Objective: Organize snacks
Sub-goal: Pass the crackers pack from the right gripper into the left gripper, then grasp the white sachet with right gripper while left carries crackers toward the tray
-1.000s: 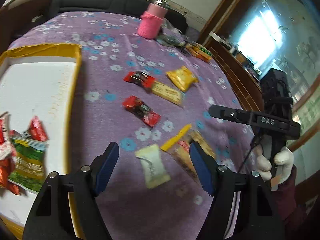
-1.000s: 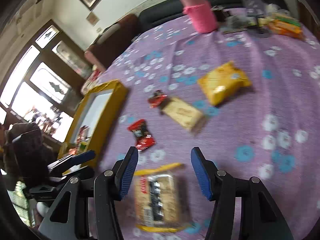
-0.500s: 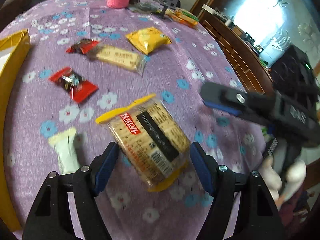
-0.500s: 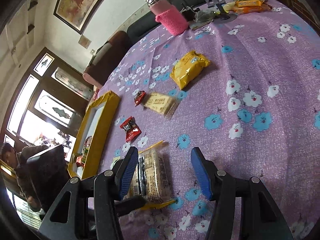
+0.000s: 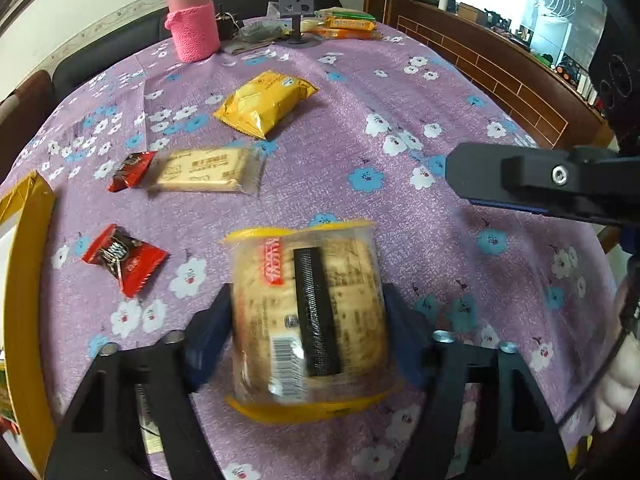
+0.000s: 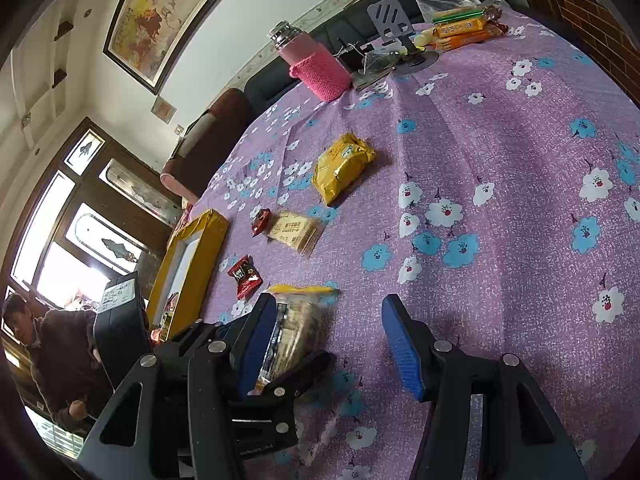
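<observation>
Near table's (image 5: 400, 92) front edge, my left gripper (image 5: 308, 320) closing around cracker pack (image 5: 308, 312), pads touching; right gripper (image 6: 328, 344) fingers apart, empty

My left gripper (image 5: 308, 320): black plastic frame with triangular cut-outs in each arm, dark blue pads (image 5: 208, 332) lining the inner faces of the fingers, a round silver screw head on each arm near the pad base. My right gripper (image 6: 328, 344): same build, black frame, brighter blue ribbed pads (image 6: 402, 352), silver screws at matching spots. Seen from the left wrist camera, the right unit's finger is a flat black bar with one hex-socket screw and a thin blue edge beneath; a thin black cable runs down beside it. White glove (image 5: 616, 396) on my right hand. Dark brown jacket sleeve (image 6: 56, 356) visible at the edge of the right wrist view.
</observation>
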